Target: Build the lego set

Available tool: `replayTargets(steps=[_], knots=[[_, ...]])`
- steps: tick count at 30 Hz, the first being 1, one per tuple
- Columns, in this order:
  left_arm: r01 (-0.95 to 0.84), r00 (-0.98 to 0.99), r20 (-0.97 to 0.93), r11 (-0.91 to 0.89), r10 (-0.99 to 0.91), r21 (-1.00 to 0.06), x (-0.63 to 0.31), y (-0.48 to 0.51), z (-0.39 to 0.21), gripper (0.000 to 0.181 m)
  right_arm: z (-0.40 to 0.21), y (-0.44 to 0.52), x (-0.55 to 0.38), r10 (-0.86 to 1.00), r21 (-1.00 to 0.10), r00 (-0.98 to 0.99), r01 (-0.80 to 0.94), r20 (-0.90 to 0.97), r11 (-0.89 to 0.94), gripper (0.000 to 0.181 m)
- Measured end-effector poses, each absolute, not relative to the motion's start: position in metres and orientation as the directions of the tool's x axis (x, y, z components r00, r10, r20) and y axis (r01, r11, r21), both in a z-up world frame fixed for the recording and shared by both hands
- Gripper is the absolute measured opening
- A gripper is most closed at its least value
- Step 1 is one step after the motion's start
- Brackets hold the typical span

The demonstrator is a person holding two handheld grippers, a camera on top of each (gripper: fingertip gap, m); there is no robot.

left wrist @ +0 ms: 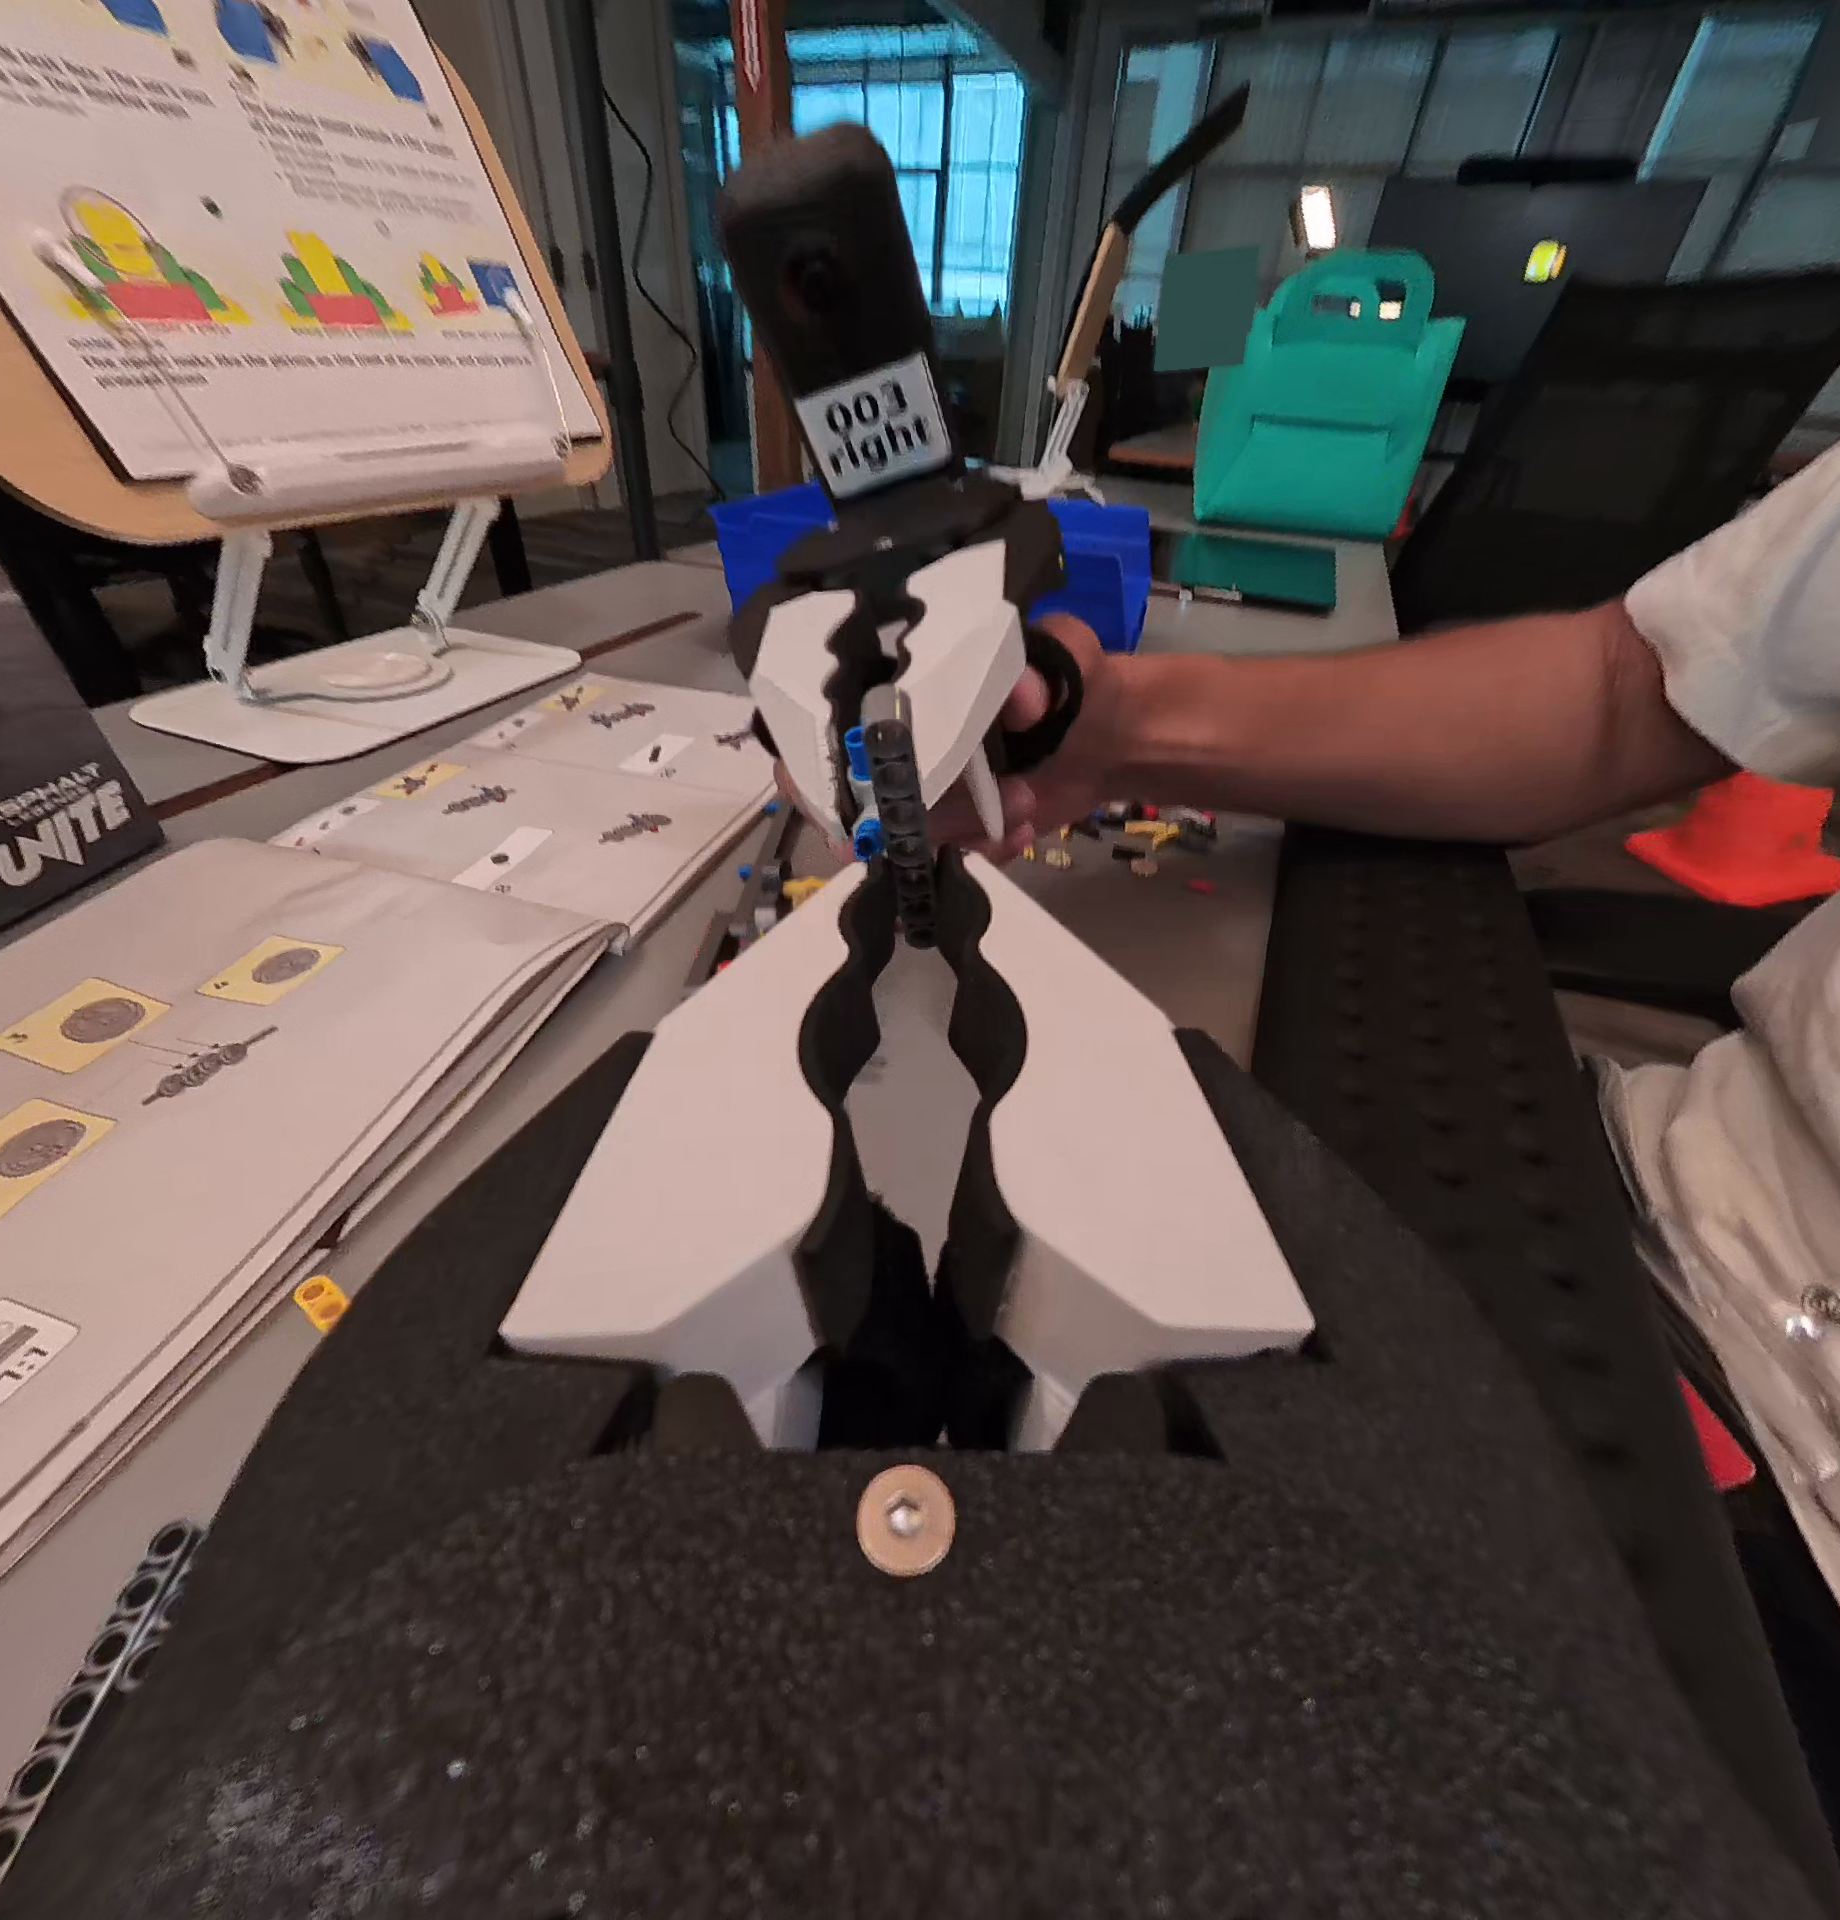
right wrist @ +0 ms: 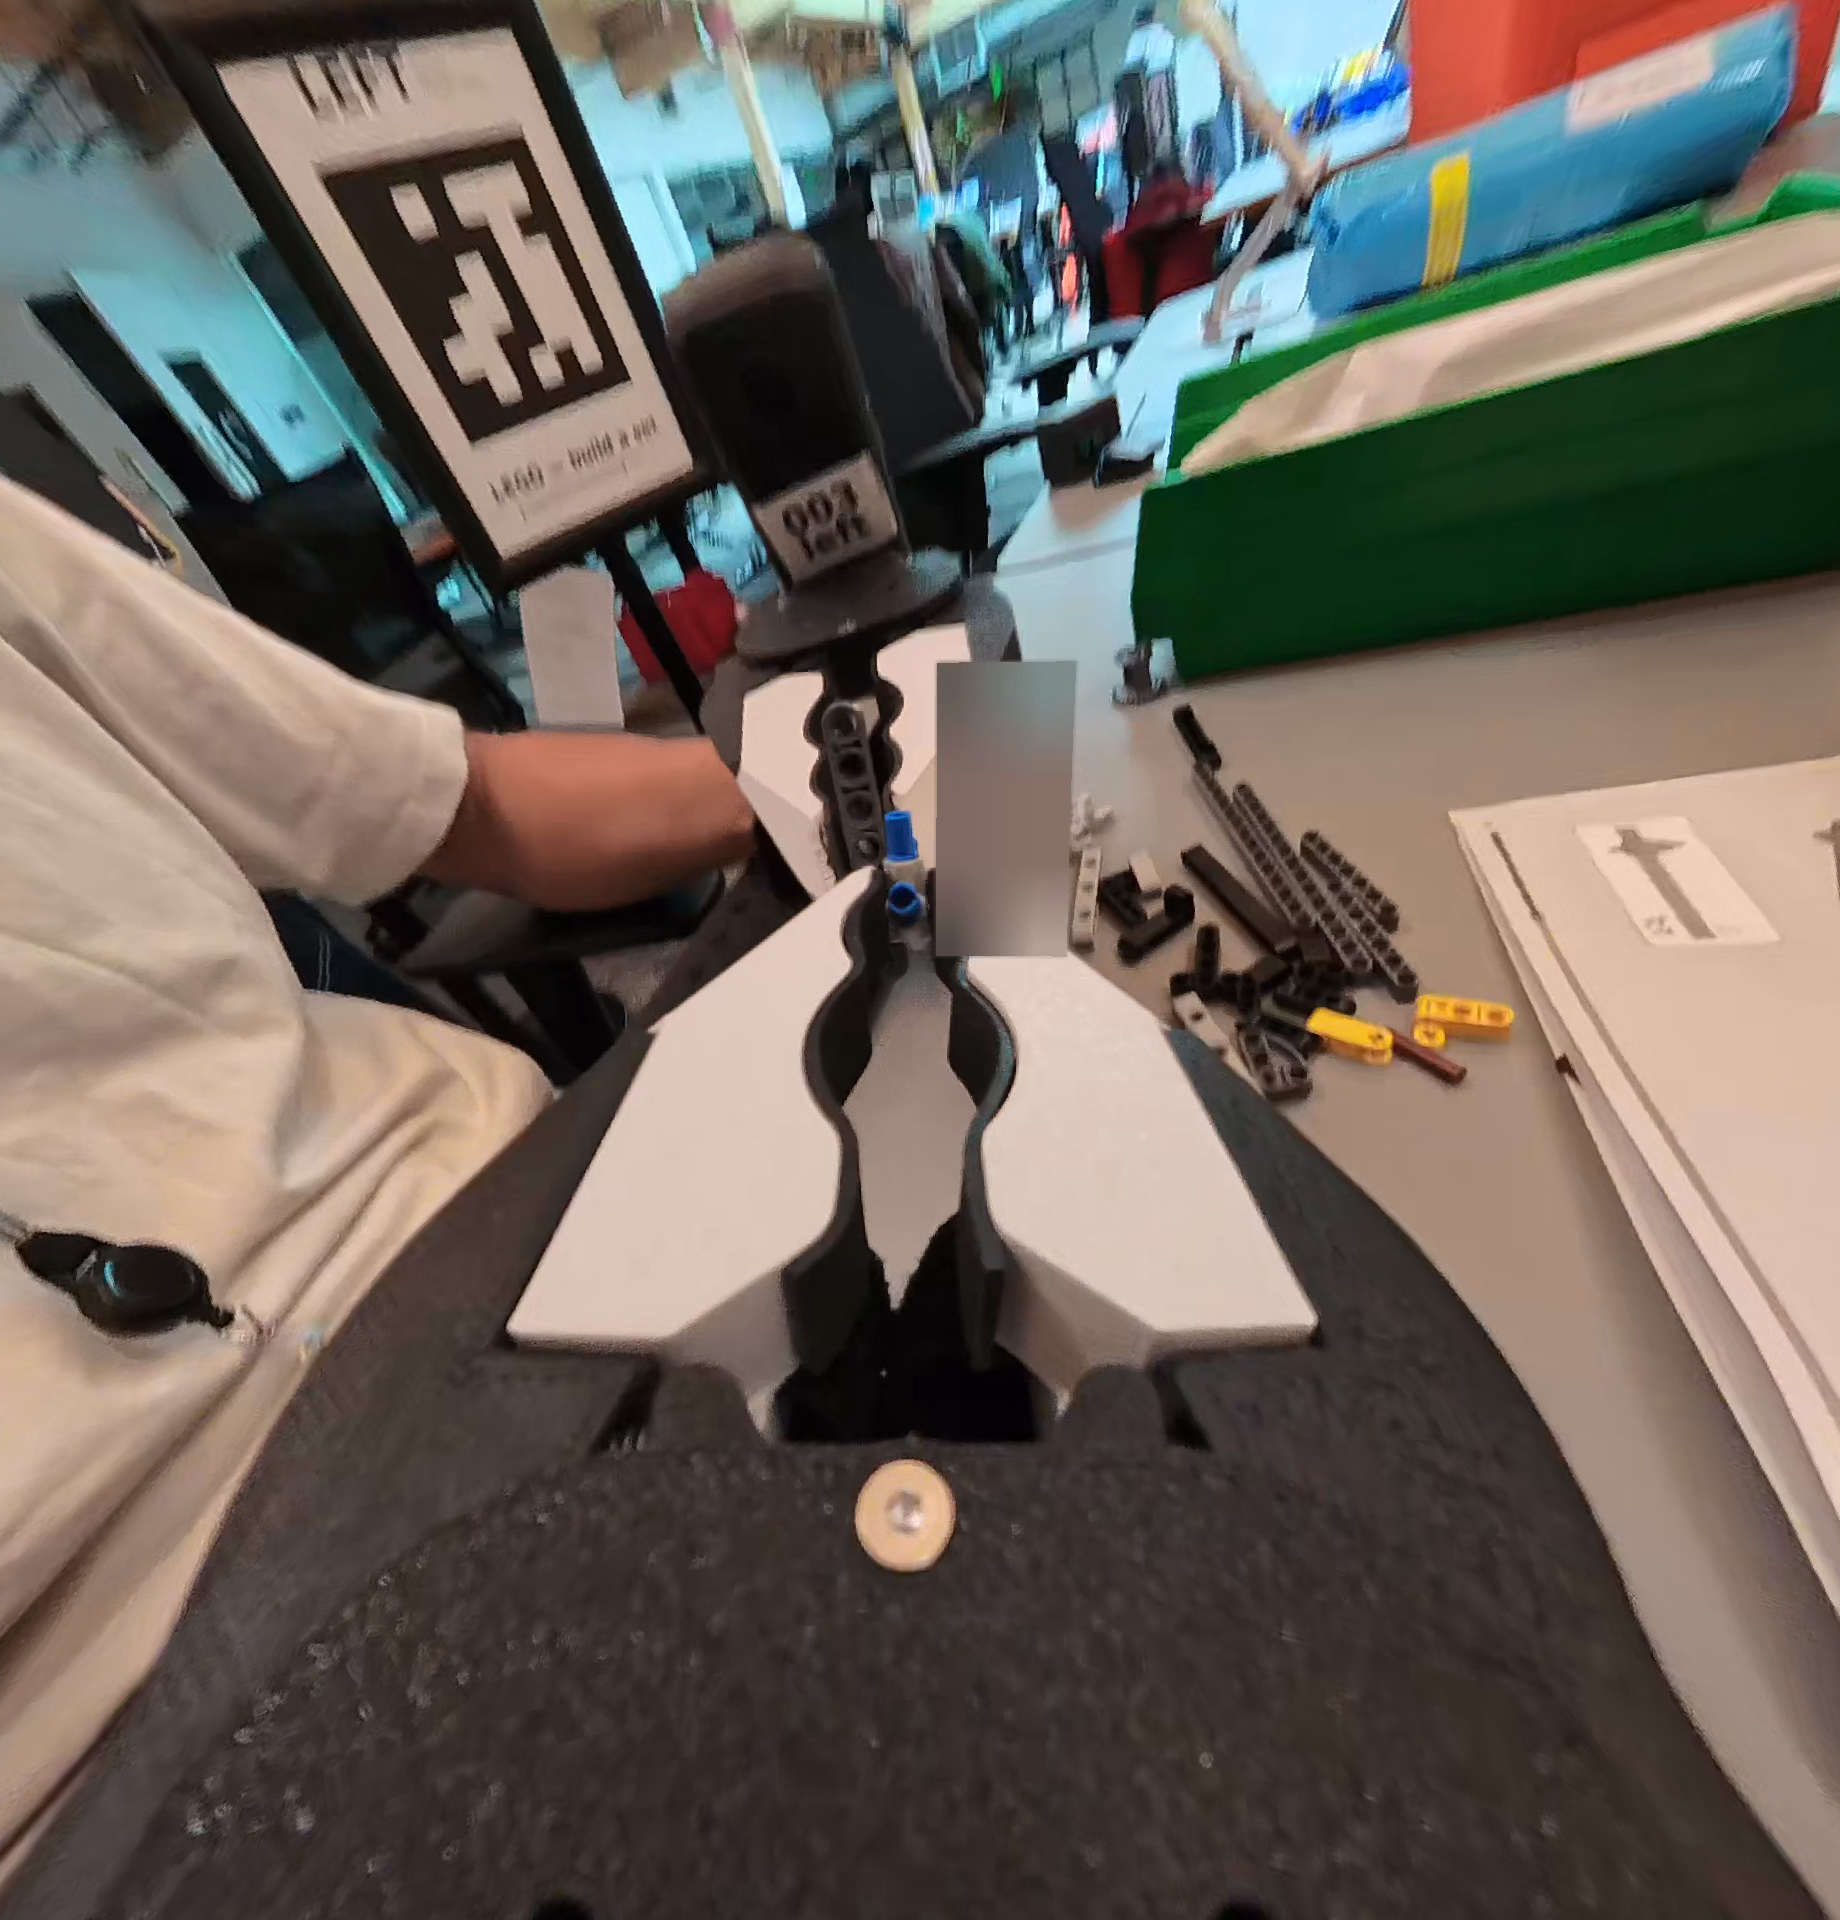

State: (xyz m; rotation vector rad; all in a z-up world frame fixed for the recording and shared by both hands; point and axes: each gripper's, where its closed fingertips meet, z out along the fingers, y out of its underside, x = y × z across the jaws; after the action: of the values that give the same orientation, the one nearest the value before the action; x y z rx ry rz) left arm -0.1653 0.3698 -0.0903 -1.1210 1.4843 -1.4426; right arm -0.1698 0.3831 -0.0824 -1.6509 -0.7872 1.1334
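Note:
My two grippers face each other above the table with a small Lego Technic assembly between their tips. My left gripper (left wrist: 914, 894) is shut on the lower end of a black beam with holes (left wrist: 908, 821). It shows farther off in the right wrist view (right wrist: 854, 831), with the beam (right wrist: 848, 774) standing in it. My right gripper (right wrist: 908, 916) is shut on a grey piece with blue pins (right wrist: 900, 836) that sits against the beam's side. It also shows in the left wrist view (left wrist: 890, 821), where the blue pins (left wrist: 860, 750) stick out to the left.
Open instruction booklets (left wrist: 272, 1039) lie at the left, behind them a stand with an instruction sheet (left wrist: 272, 260). A yellow piece (left wrist: 321, 1302) and a long black beam (left wrist: 74, 1704) lie near me. Loose black and yellow parts (right wrist: 1300, 956), a booklet (right wrist: 1726, 987) and a green box (right wrist: 1518, 499) are at the right. The grippers are tip to tip, or close to it.

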Motion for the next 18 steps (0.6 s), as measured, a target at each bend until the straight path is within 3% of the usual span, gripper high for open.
replayTargets(steps=[8,18], knots=[[0.123,-0.312,0.161,-0.207,-0.936,-0.971,-0.169,0.378,-0.046,0.006,-0.033,0.395,-0.177,0.858,-0.901,0.344,-0.344,-0.382,-0.264,0.006],[0.162,-0.395,0.262,-0.347,-0.88,-0.924,-0.189,0.394,-0.035,0.006,-0.03,0.388,-0.168,0.833,-0.937,0.43,-0.158,-0.348,-0.311,0.005]])
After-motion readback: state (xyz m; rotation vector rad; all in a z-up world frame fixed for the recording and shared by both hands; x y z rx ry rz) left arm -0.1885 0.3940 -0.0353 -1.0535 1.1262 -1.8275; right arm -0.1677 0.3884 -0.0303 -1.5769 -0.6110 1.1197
